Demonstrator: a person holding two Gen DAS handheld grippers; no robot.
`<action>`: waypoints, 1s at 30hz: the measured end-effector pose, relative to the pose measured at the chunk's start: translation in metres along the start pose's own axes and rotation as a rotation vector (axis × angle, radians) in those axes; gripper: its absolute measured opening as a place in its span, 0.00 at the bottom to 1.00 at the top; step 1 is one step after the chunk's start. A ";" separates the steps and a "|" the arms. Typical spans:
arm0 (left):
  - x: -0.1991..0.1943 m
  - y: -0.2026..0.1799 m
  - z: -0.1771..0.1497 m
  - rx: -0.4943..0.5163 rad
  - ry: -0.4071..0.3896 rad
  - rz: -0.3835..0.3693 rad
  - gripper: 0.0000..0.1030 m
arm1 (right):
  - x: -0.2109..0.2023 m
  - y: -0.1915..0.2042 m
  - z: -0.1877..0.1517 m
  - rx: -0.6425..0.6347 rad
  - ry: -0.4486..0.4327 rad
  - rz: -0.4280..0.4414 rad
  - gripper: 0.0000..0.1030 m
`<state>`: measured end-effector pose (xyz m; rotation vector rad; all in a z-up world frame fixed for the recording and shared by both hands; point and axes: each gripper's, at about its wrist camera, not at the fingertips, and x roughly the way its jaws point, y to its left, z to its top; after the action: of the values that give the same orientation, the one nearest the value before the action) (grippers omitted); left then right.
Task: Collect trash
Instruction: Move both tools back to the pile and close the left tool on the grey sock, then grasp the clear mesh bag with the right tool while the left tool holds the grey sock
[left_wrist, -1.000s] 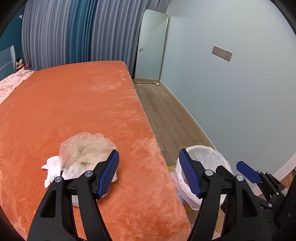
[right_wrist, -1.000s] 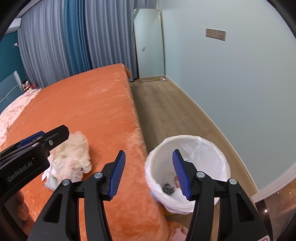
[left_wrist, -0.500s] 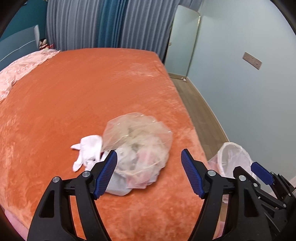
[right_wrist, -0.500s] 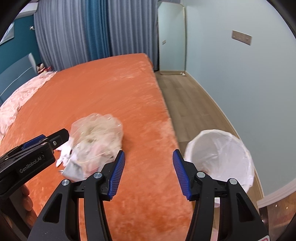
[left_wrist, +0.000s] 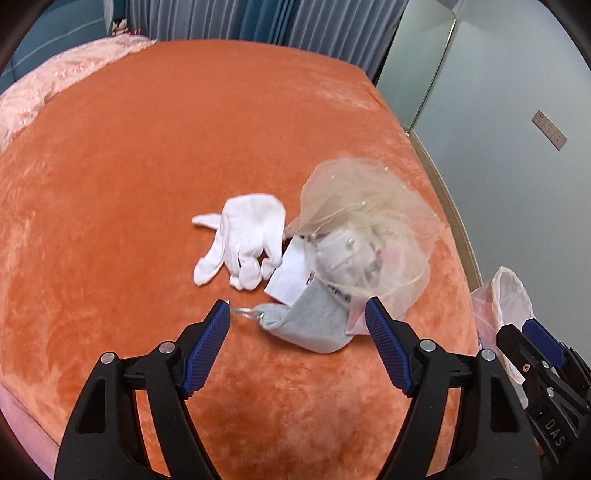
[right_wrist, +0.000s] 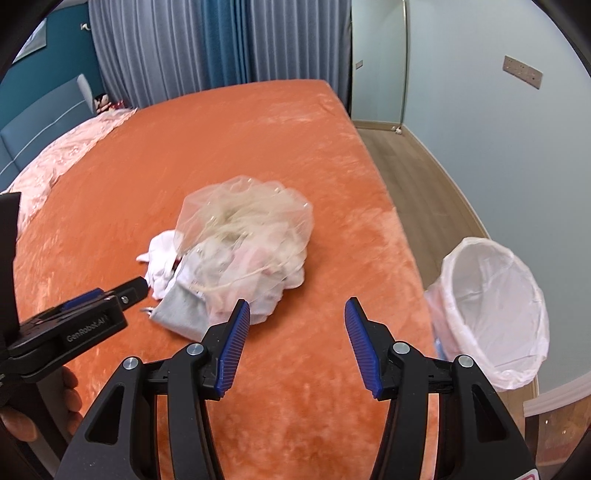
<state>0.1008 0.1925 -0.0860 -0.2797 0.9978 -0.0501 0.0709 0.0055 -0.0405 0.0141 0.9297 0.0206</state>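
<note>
Step in hand, judged: approach to trash heap (left_wrist: 347, 258) near bed's (left_wrist: 147, 147) right edge. Left tongs (left_wrist: 297, 349) just widened, apart, empty, short of grey sock (left_wrist: 314, 325); right tongs (right_wrist: 295, 343) apart, empty. Next: straddle, clamp, carry to bin (right_wrist: 491, 310). Counted: one heap, one white glove (left_wrist: 247, 236), one bin.

Orange plush bed cover (right_wrist: 229, 155), grey and blue curtains (right_wrist: 221, 40) (closed), pale wall (right_wrist: 498, 140), wood floor (right_wrist: 413, 173), leaning mirror (right_wrist: 378, 59).
</note>
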 end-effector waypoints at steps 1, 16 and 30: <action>0.004 0.002 -0.002 -0.006 0.012 -0.003 0.69 | 0.004 0.003 -0.001 -0.003 0.008 0.000 0.51; 0.064 0.008 -0.008 -0.086 0.140 -0.117 0.31 | 0.052 0.015 0.015 0.001 0.068 0.011 0.51; 0.059 0.022 -0.009 -0.060 0.141 -0.113 0.07 | 0.129 -0.012 0.069 0.141 0.107 0.013 0.51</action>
<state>0.1235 0.2014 -0.1445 -0.3915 1.1237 -0.1445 0.2036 -0.0033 -0.1031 0.1509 1.0367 -0.0327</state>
